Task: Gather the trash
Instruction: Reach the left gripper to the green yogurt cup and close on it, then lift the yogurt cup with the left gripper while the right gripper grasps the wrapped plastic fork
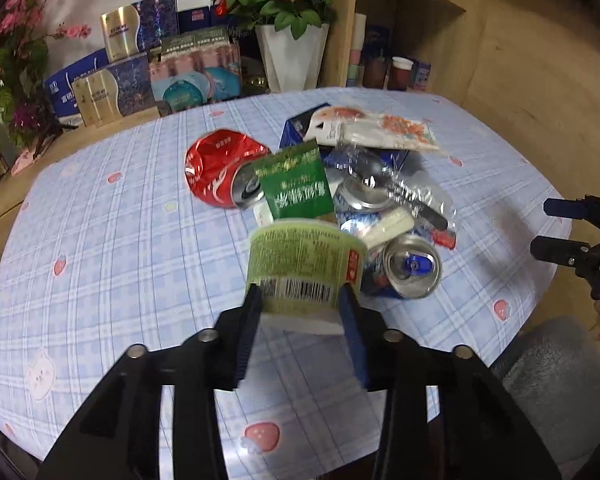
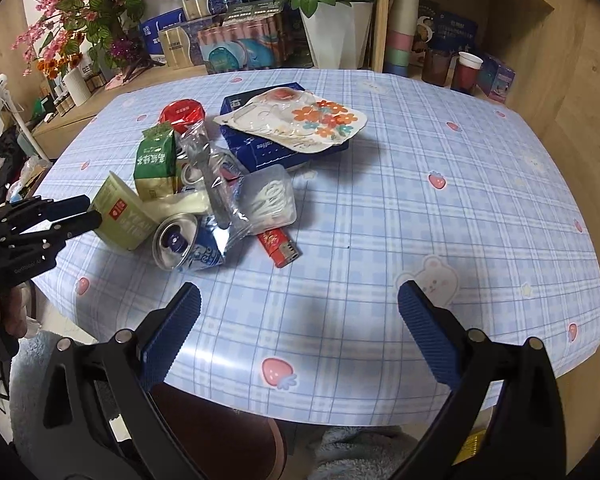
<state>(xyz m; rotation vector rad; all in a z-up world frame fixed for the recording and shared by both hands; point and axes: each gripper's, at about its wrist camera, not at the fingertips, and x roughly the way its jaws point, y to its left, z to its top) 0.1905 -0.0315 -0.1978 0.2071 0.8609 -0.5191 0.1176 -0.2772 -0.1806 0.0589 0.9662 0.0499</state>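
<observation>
The left gripper (image 1: 300, 300) pinches the green cup (image 1: 304, 264) by its base at the pile's near edge, mouth pointing away along the fingers, while the right gripper (image 2: 300, 320), spread and empty, hangs nearest the blue can (image 2: 188, 246).
</observation>
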